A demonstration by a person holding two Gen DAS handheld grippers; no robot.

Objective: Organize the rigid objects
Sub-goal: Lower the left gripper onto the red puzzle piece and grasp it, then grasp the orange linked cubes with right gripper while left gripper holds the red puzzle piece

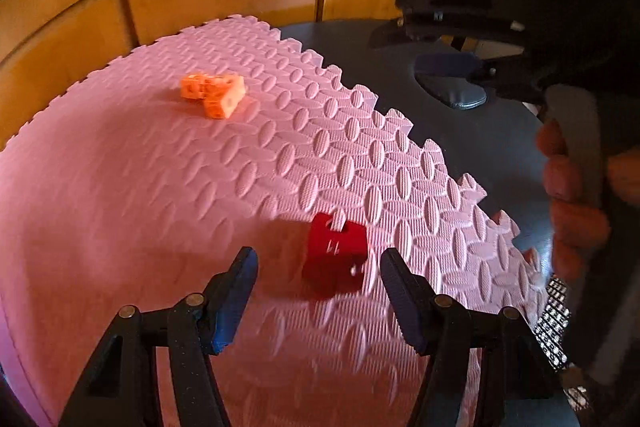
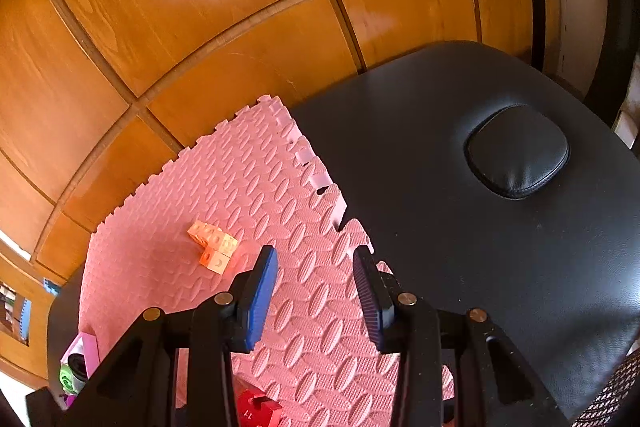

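Observation:
A red cube [image 1: 335, 255] lies on the pink foam mat [image 1: 140, 187], just ahead of and between the open fingers of my left gripper [image 1: 318, 261], not gripped. A cluster of joined orange cubes [image 1: 214, 91] sits farther back on the mat. My right gripper [image 1: 436, 55] hovers open and empty above the black padded table at upper right, held by a hand. In the right wrist view the right gripper [image 2: 314, 259] is open above the mat [image 2: 260, 187]; the orange cubes [image 2: 213, 247] lie ahead-left and the red cube [image 2: 256, 409] peeks out at the bottom.
The mat lies on a black padded table [image 2: 460, 227] with an oval cushion plug [image 2: 518, 151]. Wooden panelled doors [image 2: 200, 27] stand behind. A pink and green object [image 2: 78, 367] sits at the mat's left edge.

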